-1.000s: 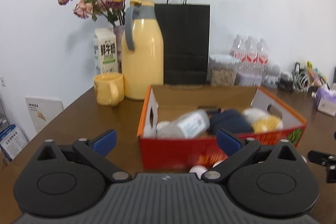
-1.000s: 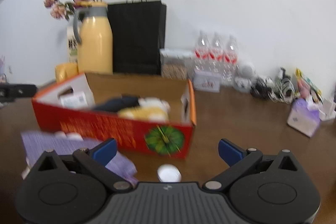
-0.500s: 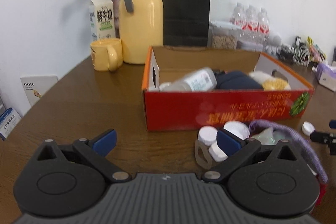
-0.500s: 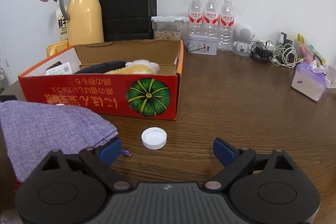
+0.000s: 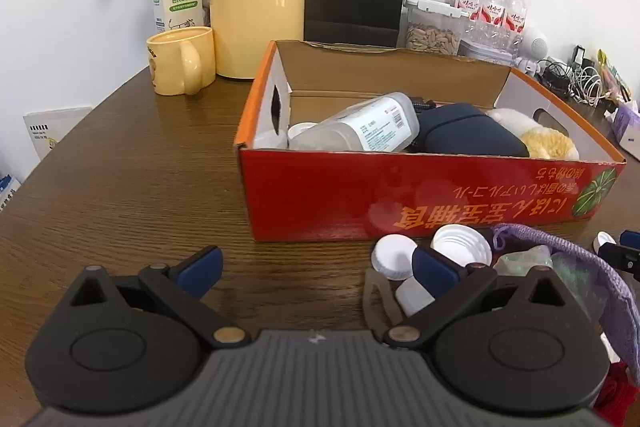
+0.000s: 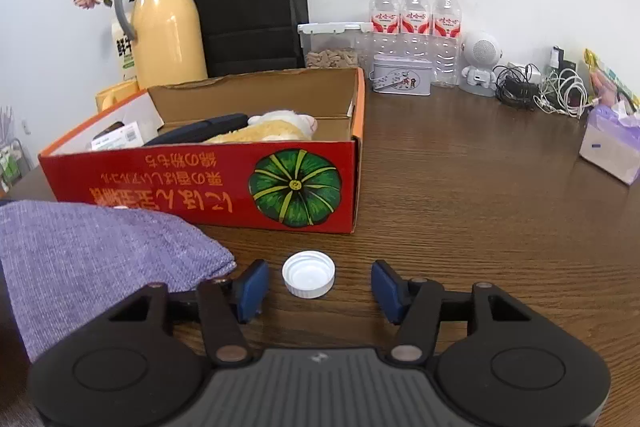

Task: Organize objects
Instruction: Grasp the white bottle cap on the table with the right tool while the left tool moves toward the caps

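**Right gripper closing around a loose cap beside the box**

Left wrist view: the left gripper (image 5: 316, 269) stands wide open with nothing between its jaws, low over the table (image 5: 132, 183). Just past its right finger lie white caps (image 5: 462, 247) and a small white bottle (image 5: 412, 297), next to the mouth of a purple pouch (image 5: 592, 267), all in front of the red box (image 5: 420, 199). The box already holds a clear bottle (image 5: 360, 131), a dark case (image 5: 468, 135) and a plush toy (image 5: 536, 139), so it looks like the collecting place.

Right wrist view: the right gripper (image 6: 316, 287) has a single white cap (image 6: 308, 274) between its jaws, which are closing but not yet touching it. The cap lies open side up, just in front of the box, with the pouch (image 6: 100, 259) beside the left finger. Straddling the cap suits a pinch across its rim, probably to lift it into the box.
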`<action>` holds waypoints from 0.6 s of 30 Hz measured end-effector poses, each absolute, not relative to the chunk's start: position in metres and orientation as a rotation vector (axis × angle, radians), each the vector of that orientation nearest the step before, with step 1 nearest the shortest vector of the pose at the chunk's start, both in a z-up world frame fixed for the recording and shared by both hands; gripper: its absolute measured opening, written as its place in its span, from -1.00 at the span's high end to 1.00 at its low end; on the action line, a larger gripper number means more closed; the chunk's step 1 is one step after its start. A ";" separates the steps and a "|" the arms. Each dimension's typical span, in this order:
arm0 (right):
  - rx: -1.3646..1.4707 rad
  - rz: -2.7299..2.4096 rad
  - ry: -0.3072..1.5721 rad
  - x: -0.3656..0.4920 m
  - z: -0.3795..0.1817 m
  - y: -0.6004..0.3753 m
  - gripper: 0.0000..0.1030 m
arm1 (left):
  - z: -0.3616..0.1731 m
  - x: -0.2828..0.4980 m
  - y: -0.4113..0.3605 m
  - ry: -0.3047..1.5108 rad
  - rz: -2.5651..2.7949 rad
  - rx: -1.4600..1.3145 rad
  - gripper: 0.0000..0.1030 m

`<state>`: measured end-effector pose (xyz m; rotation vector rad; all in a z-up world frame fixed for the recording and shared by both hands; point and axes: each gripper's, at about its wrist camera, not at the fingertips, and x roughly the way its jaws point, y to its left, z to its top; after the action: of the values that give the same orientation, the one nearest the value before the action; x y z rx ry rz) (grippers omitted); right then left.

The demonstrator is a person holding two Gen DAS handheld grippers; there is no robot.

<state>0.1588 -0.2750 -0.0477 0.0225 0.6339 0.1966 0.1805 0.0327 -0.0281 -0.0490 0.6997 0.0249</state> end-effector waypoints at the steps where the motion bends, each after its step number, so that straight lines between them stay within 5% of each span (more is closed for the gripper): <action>1: 0.030 0.197 0.636 0.159 -0.048 -0.276 0.08 | -0.029 0.180 0.033 0.697 0.025 -0.053 -1.00; 8: 0.039 0.199 0.642 0.160 -0.049 -0.276 0.46 | -0.034 0.167 0.040 0.677 0.042 -0.080 -0.66; 18: 0.001 0.193 0.640 0.158 -0.048 -0.269 0.47 | -0.035 0.166 0.034 0.667 -0.042 -0.062 -0.31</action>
<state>0.1577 -0.2687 -0.0483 0.0012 0.6402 0.1933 0.1659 0.0343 -0.0350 -0.0617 0.6671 -0.0416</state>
